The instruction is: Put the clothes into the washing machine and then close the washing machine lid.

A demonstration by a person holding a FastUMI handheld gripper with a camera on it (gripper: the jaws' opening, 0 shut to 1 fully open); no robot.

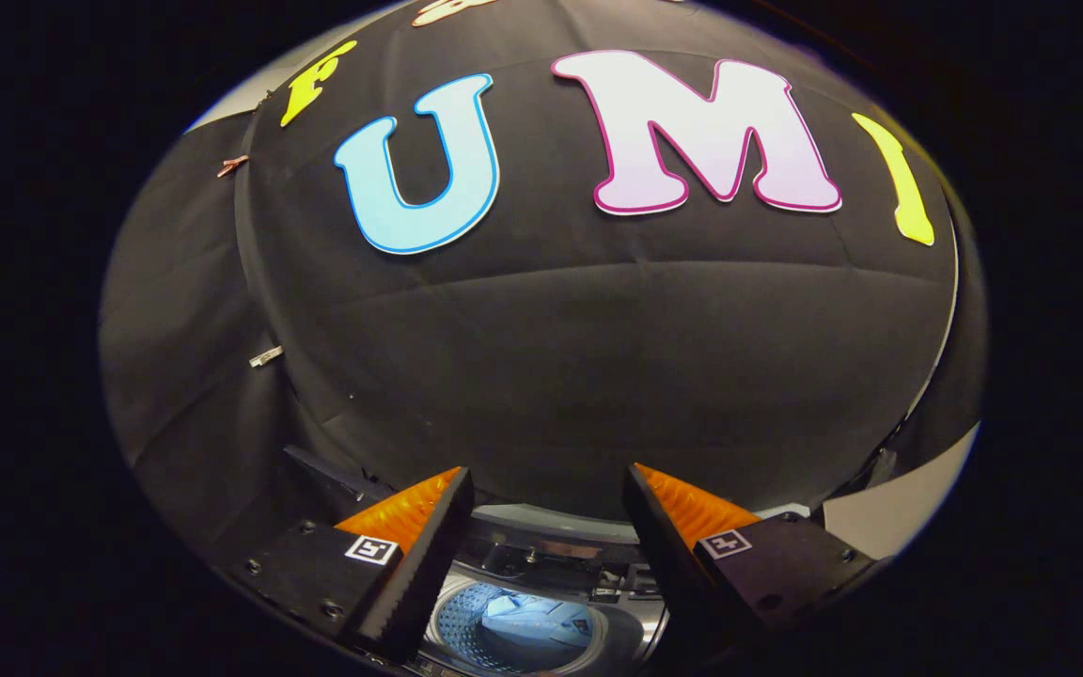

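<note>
We find the gripper [546, 489] held high, its two fingers spread wide with nothing between them. One fingertip [452, 484] stands well apart from the other, and neither touches any object.

Below and between the fingers we see the washing machine [541, 550], viewed from above. Its top opening is uncovered, and we look straight down into the perforated metal drum [457, 625]. The rear rim of the machine's top runs as a pale band just beyond the fingertips.

Inside the drum lie the clothes [532, 625], a pale blue fabric bundle resting against the drum wall, on the side nearer the right-hand finger. The bundle sits well below the fingers and clear of them. We judge it to be a single garment, though the distortion and small size in this part of the view leave that uncertain.

We cannot make out the lid with confidence; a dark mechanism sits at the back of the opening, between the drum and the rear rim, and its nature is unclear.

Beyond the machine rises the black cloth wall [551, 376] of the booth.
</note>
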